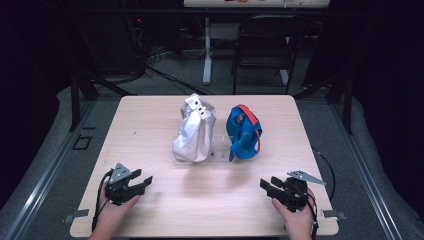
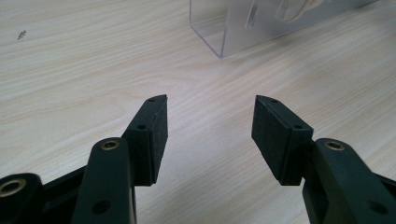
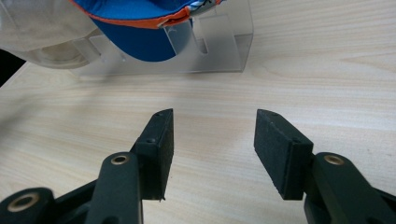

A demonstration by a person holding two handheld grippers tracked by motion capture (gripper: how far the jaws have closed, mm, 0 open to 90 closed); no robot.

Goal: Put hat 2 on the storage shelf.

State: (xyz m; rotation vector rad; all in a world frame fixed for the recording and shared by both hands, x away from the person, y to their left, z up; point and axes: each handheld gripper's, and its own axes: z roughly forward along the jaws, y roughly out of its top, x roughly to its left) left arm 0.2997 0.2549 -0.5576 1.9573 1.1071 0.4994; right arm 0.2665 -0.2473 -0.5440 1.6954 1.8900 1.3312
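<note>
While both grippers, left gripper (image 1: 141, 182) and right gripper (image 1: 267, 186), rest released, the silver cap (image 1: 195, 131) and blue cap (image 1: 244, 133) perch on the clear stand (image 3: 219, 49); soft, light fabric, probably best pinched at the stiffer brims.

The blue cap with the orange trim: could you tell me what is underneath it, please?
Under the blue cap stands a clear acrylic stand on the table. The cap covers the stand's upper part, so the contact is hidden.

Top edge crops blue cap (image 3: 140, 28) and clear stand (image 2: 243, 28).
</note>
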